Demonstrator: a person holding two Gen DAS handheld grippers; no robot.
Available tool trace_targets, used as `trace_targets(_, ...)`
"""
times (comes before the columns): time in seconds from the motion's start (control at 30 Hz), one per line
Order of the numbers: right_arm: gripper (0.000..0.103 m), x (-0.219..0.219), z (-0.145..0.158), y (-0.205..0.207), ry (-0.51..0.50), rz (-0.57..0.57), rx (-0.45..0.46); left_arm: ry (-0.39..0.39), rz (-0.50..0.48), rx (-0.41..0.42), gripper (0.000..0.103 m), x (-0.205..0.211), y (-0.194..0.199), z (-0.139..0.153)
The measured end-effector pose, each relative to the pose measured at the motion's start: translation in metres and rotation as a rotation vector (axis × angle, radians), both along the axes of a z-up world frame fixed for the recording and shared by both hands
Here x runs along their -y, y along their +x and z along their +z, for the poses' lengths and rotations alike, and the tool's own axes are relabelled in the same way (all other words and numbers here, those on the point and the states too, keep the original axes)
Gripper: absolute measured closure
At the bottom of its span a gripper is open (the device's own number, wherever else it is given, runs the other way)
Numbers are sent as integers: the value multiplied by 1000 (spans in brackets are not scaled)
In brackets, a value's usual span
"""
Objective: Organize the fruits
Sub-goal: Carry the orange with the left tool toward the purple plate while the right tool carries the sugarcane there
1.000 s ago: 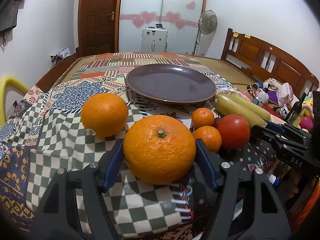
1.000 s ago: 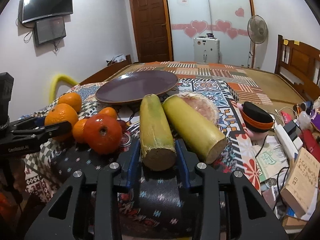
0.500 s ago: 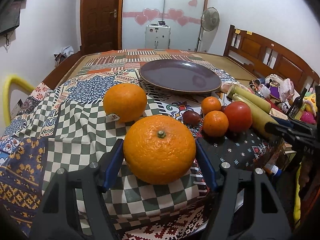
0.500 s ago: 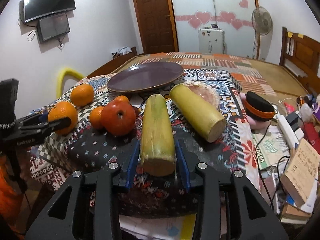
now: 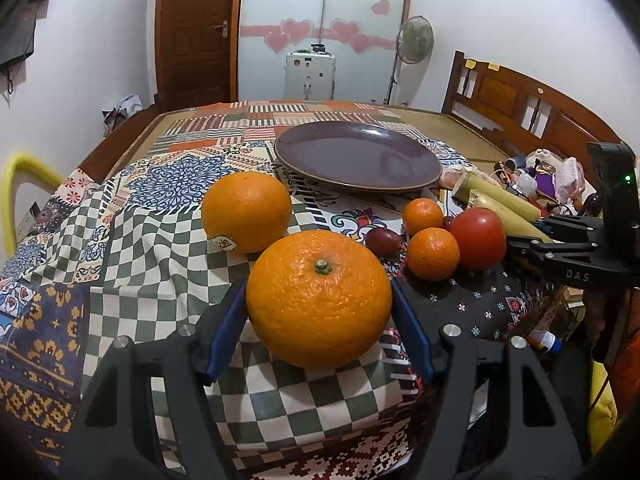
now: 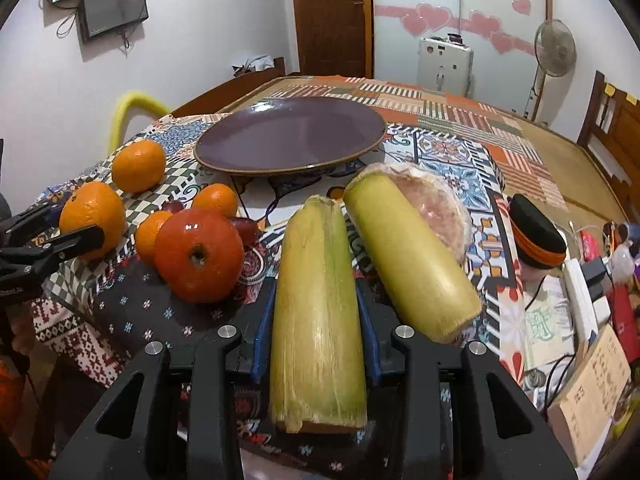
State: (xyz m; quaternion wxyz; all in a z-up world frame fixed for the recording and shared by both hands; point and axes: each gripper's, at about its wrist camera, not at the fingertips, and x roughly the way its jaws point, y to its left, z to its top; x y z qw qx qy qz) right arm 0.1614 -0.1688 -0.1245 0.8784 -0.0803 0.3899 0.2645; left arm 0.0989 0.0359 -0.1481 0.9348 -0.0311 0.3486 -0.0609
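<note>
So the left gripper (image 5: 319, 304) has its blue pads clamped on either side of a big round orange with a green stem nub (image 5: 319, 298), held above the checkered part of the patchwork tablecloth (image 5: 132, 248). The right gripper (image 6: 316, 320) is squeezed onto a pale yellow-green corn cob in its husk (image 6: 318, 320), lengthwise between the jaws, cut end toward the camera.

Moving out from there: just behind the held orange sits a second large orange with a sticker (image 5: 246, 212) on the cloth. To its right there's a little cluster, two small tangerines (image 5: 433, 254), a round red tomato (image 5: 479, 239) and a small dark purple fruit (image 5: 383, 241), all close together. Beside the gripped cob lies a second husked corn cob (image 6: 412, 264), angled away, with something wrapped in clear plastic (image 6: 438, 200) right behind it.

Further back on the table is a wide, shallow dark purple plate (image 5: 358, 158), nothing on it. Off the right edge there's a jumble of clutter I can't really make out.
</note>
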Motion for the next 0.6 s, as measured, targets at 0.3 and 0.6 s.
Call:
trace_targets(0.3,69,0,9,-6,36,2,38,3,7,-10,34,2,11,3)
trace_targets(0.6,69,2,46,-3,89,-15,139,9,3,67,34,7,22,38)
